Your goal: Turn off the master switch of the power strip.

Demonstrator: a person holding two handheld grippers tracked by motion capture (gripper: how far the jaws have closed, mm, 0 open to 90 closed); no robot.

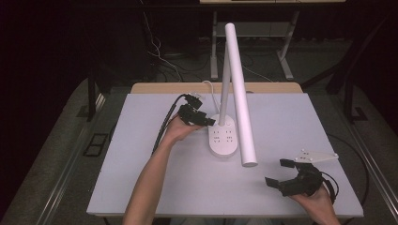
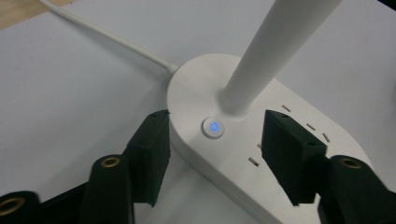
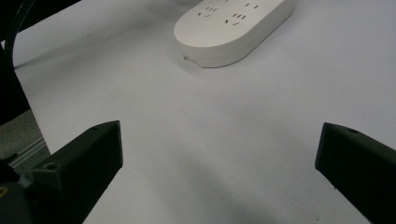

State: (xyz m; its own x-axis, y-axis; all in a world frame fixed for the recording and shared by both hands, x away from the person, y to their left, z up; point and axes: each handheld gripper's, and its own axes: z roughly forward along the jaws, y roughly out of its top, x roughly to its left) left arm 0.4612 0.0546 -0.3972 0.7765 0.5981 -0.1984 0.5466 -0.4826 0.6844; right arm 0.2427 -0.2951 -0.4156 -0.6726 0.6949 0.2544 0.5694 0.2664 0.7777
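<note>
- Dark room with cables on the floor behind; at its middle, a pale grey table [image 1: 141, 178] seen from above.
- Near the table's centre stands a white desk lamp. Its oval base [image 1: 223, 138] doubles as a power strip with socket slots on top, and its long axis runs from the far side toward the person.
- From the far end of the base a thin stem [image 1: 225, 75] rises, and a long white lamp head [image 1: 240, 93] slopes down toward the person, its end hanging over the table to the right of the base.
- A white cord [image 2: 112, 39] leaves the far end of the base.
- The left gripper [image 1: 197, 117] sits at the base's far left edge, jaws spread moderately wide and holding nothing.
- In the left gripper view, one jaw touches or nearly touches the base's rim and the other hangs above the socket slots. The round power button [image 2: 213, 127], ringed in blue light, lies between them just ahead, beside the foot of the stem.
- The left hand is much the nearer to the button, so a press would likely fall to it.
- The right gripper [image 1: 281, 173] is held low near the table's right front corner, well apart from the lamp, jaws wide and empty, pointing toward the near end of the base.
</note>
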